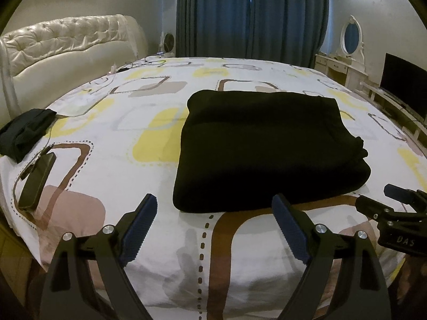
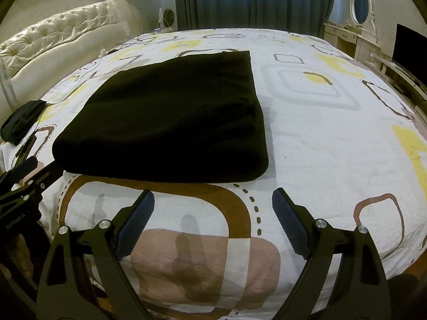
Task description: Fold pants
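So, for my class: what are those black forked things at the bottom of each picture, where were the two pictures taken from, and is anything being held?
They are hand-held grippers, one per hand, each carrying a camera that looks along its jaws. One picture is from the left gripper, the other from the right gripper. Both stand open and hold nothing. On the patterned bed sheet lie the folded black pants, a smaller dark cloth and a dark flat case.

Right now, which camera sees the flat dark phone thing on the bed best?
The left wrist view. There the dark flat device lies whole on the bed sheet, near the small dark cloth. In the right wrist view only a sliver of it peeks out at the left edge, above the left claw.
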`<action>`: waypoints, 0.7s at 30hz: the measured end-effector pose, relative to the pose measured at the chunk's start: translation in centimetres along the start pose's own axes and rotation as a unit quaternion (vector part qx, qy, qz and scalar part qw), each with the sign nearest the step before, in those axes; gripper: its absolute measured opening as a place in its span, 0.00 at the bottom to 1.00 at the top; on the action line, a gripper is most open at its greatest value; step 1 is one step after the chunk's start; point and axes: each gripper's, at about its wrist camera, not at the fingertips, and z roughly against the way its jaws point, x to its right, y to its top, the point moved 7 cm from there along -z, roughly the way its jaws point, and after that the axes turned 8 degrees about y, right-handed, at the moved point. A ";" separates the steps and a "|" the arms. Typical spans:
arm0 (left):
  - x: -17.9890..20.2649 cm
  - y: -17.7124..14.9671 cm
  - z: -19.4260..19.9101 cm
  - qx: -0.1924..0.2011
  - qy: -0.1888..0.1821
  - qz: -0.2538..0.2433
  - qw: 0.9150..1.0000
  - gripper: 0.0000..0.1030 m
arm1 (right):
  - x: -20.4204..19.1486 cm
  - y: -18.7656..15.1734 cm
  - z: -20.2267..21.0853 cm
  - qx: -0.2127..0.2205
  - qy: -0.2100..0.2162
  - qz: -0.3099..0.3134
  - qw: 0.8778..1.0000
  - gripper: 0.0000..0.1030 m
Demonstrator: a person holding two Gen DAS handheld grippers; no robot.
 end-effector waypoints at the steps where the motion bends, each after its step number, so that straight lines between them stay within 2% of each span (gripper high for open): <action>1: 0.0 0.0 0.0 -0.002 -0.001 0.001 1.000 0.84 | 0.1 0.0 0.0 0.000 0.000 0.001 1.000 0.88; 18: 1.2 0.5 0.4 0.007 -0.008 -0.012 1.000 0.84 | -0.1 -0.1 0.3 0.002 0.007 0.002 1.000 0.88; 21: 1.4 0.6 0.6 0.010 -0.018 -0.011 1.000 0.84 | -0.1 -0.1 0.4 0.002 0.007 0.001 1.000 0.88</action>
